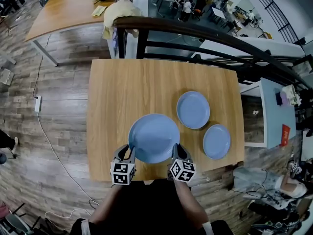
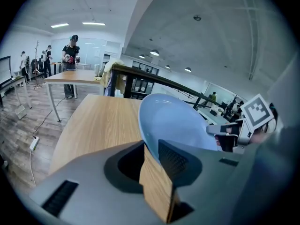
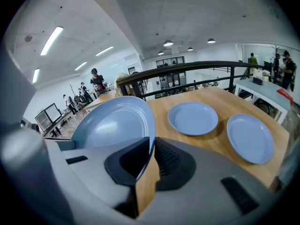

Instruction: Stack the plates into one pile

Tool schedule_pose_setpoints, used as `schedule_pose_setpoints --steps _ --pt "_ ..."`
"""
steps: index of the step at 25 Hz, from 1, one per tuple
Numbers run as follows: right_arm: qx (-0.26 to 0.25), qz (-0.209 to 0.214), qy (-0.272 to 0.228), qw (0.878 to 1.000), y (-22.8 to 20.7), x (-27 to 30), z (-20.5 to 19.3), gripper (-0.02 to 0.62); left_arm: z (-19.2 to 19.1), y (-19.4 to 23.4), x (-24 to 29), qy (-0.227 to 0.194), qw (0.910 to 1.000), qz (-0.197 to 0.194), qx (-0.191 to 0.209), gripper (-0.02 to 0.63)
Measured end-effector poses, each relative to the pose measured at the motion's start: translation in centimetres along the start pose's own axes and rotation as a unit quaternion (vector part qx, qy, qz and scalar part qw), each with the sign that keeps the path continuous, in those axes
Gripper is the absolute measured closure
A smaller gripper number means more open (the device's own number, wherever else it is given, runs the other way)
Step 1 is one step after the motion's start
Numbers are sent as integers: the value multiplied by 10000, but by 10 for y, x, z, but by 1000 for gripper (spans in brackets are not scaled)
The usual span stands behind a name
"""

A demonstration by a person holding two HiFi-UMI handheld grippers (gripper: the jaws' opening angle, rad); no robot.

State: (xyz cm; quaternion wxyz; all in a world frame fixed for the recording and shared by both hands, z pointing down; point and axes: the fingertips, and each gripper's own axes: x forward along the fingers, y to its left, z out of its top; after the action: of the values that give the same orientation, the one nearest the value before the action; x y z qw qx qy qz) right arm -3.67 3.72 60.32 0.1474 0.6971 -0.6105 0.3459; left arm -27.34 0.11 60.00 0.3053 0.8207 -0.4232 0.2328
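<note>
Tools grip one plate from both sides, closest to the person. The left tool (image 1: pixel 128 153) and the right tool (image 1: pixel 177 153) each have their jaws clamped on the near rim of the large blue plate (image 1: pixel 154 137), one at its left and one at its right. The plate seems to be held tilted in the air above the near edge of the wooden table (image 1: pixel 122 87).

Further off, to the right, a medium plate (image 1: pixel 193 109) lies flat on the table. A small plate (image 1: pixel 216 141) lies just beside it, nearer the table's right edge, and the two do not touch.

The large plate looks stiff, smooth and probably slippery, and it may break if dropped. The thin rim is the only place to hold it, so a two-sided grip seems the safest.

The head view shows all three plates and their spacing, but hides the pads under the plate's edge. Each tool view shows the rim pinched between its own pads. The right tool view also takes in both resting plates. The left tool view misses them, and shows the right tool's marker cube (image 2: pixel 258 110) across the plate instead
</note>
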Motion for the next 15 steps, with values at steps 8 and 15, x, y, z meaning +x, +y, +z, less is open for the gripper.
schedule_pose_setpoints --steps 8,15 --pt "-98 319 -49 9994 -39 1 19 543 0 -42 11 -83 9994 306 -127 500" --pt "-46 420 -143 9990 -89 -3 32 548 -4 -91 31 -76 9990 432 -112 499"
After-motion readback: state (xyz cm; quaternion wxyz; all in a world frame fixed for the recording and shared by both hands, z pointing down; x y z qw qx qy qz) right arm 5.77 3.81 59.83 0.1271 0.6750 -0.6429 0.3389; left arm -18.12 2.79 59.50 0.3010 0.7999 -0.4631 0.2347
